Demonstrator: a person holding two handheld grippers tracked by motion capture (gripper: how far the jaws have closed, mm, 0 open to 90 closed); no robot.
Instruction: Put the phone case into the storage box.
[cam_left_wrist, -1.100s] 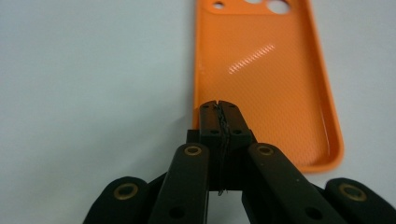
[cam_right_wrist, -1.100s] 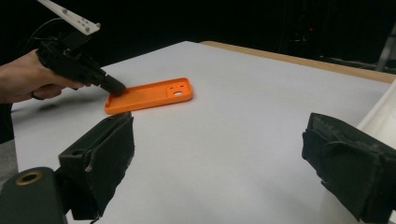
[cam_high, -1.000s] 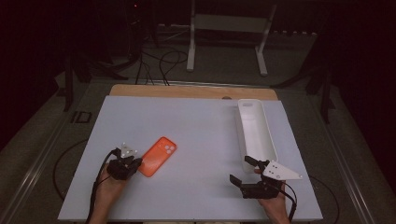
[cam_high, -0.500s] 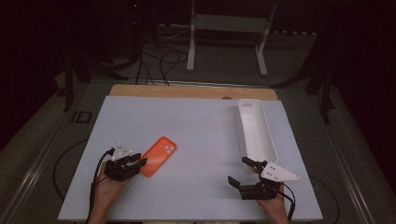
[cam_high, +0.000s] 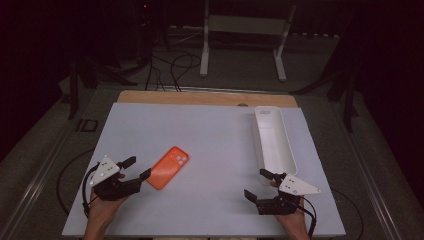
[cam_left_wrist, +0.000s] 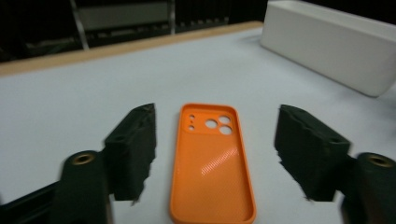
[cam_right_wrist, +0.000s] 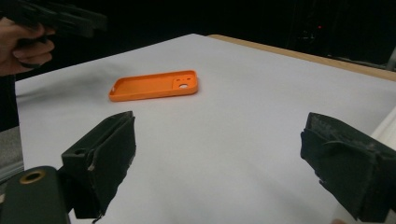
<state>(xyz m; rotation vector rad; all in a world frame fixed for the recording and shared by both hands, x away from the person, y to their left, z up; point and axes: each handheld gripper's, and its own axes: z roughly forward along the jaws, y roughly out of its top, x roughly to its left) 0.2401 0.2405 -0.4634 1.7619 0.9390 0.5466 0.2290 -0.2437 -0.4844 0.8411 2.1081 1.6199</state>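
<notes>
our left gripper (cam_high: 136, 168) has just been opening its jaws; they stand wide with nothing pressed between them, their black pads (cam_left_wrist: 133, 151) rough and ragged at the edges. just ahead of those pads lies the orange phone case (cam_left_wrist: 212, 161), flat on the table, apart from both fingers. it is a rounded rectangle, open side up, with a raised rim, a finely dimpled inner face and round camera holes at its far end. our right gripper (cam_high: 258, 185) holds its coarse black jaws wide and empty too. beyond its fingers sits a long, smooth white tray (cam_high: 273, 141) on the matte pale sheet (cam_high: 215, 130).
</notes>
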